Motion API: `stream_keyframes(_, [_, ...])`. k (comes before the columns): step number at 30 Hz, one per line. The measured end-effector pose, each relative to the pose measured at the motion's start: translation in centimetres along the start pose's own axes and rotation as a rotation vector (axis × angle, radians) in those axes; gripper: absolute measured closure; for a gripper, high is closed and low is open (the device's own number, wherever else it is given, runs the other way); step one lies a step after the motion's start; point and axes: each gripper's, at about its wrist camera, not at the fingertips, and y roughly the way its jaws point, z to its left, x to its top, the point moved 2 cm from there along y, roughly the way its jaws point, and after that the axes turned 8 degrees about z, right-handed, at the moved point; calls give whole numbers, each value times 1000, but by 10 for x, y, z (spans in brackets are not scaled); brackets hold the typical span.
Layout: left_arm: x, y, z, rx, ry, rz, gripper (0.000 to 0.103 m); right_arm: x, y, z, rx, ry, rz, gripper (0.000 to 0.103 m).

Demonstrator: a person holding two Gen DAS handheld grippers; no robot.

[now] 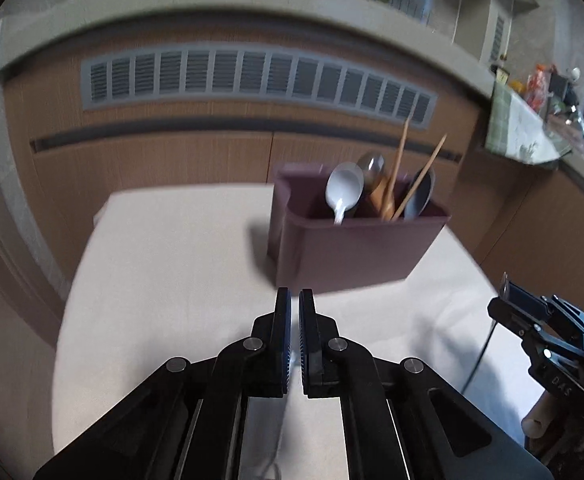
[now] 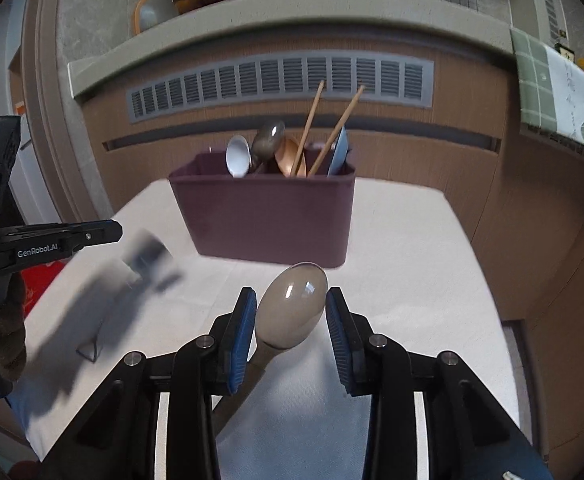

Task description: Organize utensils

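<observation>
A dark purple utensil holder (image 2: 268,216) is seen standing upright on the white tabletop (image 2: 412,240); inside it a white spoon (image 2: 238,158), a metal spoon (image 2: 268,138), a wooden spoon (image 2: 288,156), two chopsticks (image 2: 312,120) and a grey-blue utensil (image 2: 338,152) are kept. In front of the holder, the right hand-held gripper (image 2: 292,312) is half open; a grey spoon (image 2: 292,308) lies between its blue pads, its bowl toward the holder, but whether it is pressed by both pads cannot be told. The left hand-held gripper (image 1: 295,300) is closed almost fully in front of the holder; nothing can be made out clearly between its pads.
</observation>
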Motion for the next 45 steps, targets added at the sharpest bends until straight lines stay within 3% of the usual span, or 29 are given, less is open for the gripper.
stream_keyframes(3, [14, -12, -1, -28, -1, -37, 99, 25, -21, 1, -21, -33, -99, 77])
stream_keyframes(7, [19, -2, 11, -61, -57, 2, 96, 40, -29, -10, -5, -15, -90, 85])
stream_keyframes(8, [17, 5, 15, -66, -65, 35, 95, 40, -28, -13, 7, -8, -72, 92])
stream_keyframes(12, [-2, 48, 28, -43, -97, 178, 64, 27, -19, -19, 10, 3, -27, 92])
stream_keyframes(13, [-8, 59, 29, -32, -101, 208, 62, 23, -15, -21, 20, 11, -14, 92])
stream_keyframes(17, [-21, 86, 26, -1, -90, 277, 62, 6, -2, -36, 85, 78, 52, 88])
stream_keyframes(20, [-25, 97, 19, 3, -65, 300, 62, -10, 3, -51, 72, 85, 90, 80])
stream_keyframes(22, [-24, 103, 15, 4, -53, 308, 61, -25, 8, -59, 83, 62, 156, 74])
stream_keyframes(27, [-18, 116, 3, 28, -30, 302, 60, -45, 27, -47, 147, -38, 281, 73])
stream_keyframes(31, [-19, 114, 2, 23, -22, 303, 60, -44, 53, -28, 116, -146, 329, 73])
stream_keyframes(34, [-24, 109, 6, 0, 25, 311, 60, -40, 77, -22, 99, -169, 386, 74])
stream_keyframes(36, [-28, 106, 4, -14, 91, 318, 60, -36, 80, -17, 89, -198, 387, 91])
stream_keyframes(42, [-32, 106, -8, -10, 303, 355, 58, -26, 64, -10, 131, -177, 323, 92])
stream_keyframes(45, [-23, 112, -9, -27, 330, 381, 57, -26, 57, -11, 136, -138, 304, 92])
